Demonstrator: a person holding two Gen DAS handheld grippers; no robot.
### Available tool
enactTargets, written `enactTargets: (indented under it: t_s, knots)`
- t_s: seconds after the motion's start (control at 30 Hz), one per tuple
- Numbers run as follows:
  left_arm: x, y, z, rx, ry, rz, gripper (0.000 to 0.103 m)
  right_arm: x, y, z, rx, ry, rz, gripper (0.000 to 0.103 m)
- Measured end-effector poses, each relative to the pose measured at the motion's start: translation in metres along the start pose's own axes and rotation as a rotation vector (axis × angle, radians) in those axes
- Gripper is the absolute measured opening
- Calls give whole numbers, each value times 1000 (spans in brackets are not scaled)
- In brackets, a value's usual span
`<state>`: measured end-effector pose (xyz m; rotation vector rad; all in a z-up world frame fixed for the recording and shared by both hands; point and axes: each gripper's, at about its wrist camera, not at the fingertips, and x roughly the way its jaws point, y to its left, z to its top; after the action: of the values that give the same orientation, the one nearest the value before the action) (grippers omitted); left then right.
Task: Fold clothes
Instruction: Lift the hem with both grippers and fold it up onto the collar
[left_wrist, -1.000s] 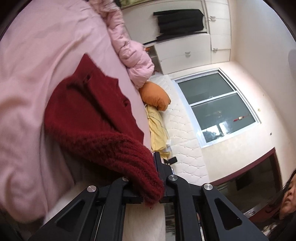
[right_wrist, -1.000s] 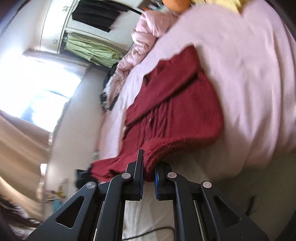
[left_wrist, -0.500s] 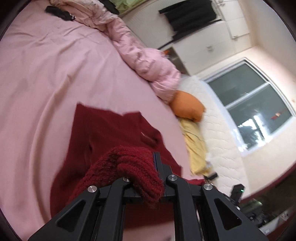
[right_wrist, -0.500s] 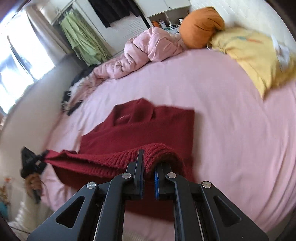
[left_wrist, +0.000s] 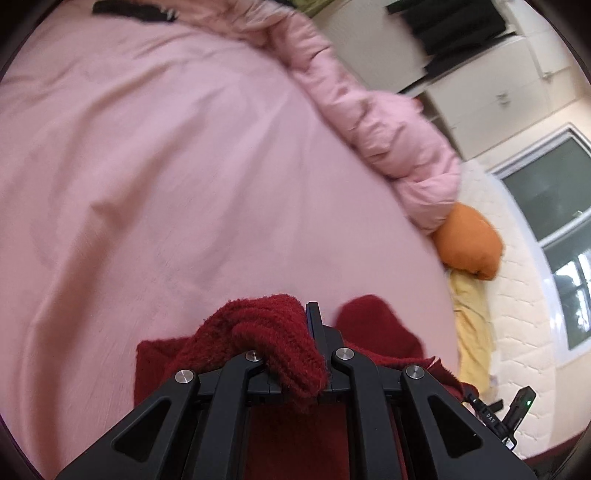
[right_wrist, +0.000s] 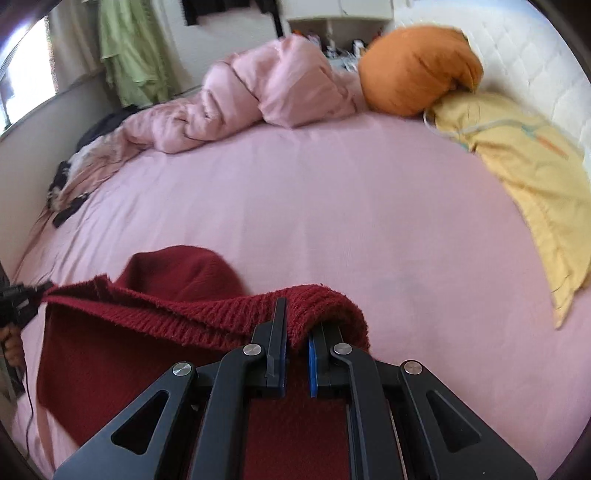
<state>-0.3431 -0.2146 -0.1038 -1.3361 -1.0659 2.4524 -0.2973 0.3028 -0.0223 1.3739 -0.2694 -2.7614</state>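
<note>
- My left tongs (left_wrist: 312, 332) are clamped narrow on the ribbed hem of the dark red knitted sweater (left_wrist: 266, 332); the knit bunches over the inner finger and spills down across the linkage.
- My right tongs (right_wrist: 297, 332) are pinched on the same sweater (right_wrist: 155, 317), with a fold of the ribbed edge squeezed between the blue pads (right_wrist: 313, 354).
- In the right wrist view the hem stretches in a taut line from my right tongs out to the left edge of the picture, where the other tongs (right_wrist: 22, 295) grip its far corner.
- Below that raised edge the rest of the sweater hangs and lies on the near part of the bed (right_wrist: 332, 206), which is covered with a pink sheet.
- A rounded hump of red cloth sits on the sheet just beyond the stretched hem.
- A crumpled pink duvet (right_wrist: 251, 99) lies along the far side of the bed, well apart from the sweater.
- An orange pillow (right_wrist: 417, 70) rests beside the duvet, touching a yellow pillow (right_wrist: 528, 162) near the white quilted headboard (right_wrist: 528, 48).
- A green garment (right_wrist: 129, 55) hangs by the wall beyond the bed.
- Both views are slightly smeared.
</note>
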Motion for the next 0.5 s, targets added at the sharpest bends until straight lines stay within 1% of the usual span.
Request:
enactTargets:
  t_s: [0.1, 0.2, 0.23, 0.27, 0.33, 0.37, 0.4, 0.43, 0.47, 0.5]
  knots:
    - [23, 18, -4, -21, 20, 19, 10, 33, -16, -10, 63, 53, 2, 9]
    - [31, 24, -6, -9, 21, 13, 12, 62, -35, -23, 130, 100, 19, 10]
    - [30, 23, -5, -1, 27, 0, 12, 65, -43, -27, 166, 90, 52, 12]
    - [29, 22, -5, 10, 39, -16, 15, 65, -50, -27, 197, 79, 85, 15]
    - [24, 19, -1, 30, 82, -47, 22, 65, -64, -25, 273, 92, 157, 17]
    - [20, 18, 1, 30, 96, -63, 30, 64, -72, -23, 313, 104, 190, 17]
    - [12, 18, 4, 18, 91, -83, 42, 60, -80, -21, 352, 105, 210, 18]
    - [2, 18, 7, 4, 64, -85, 54, 53, -88, -20, 394, 89, 220, 20]
    - [-11, 21, 10, -21, 18, -68, 83, 44, -97, -19, 435, 67, 218, 27]
    - [-26, 24, 14, -53, -39, -39, 93, 33, -106, -18, 473, 34, 195, 37]
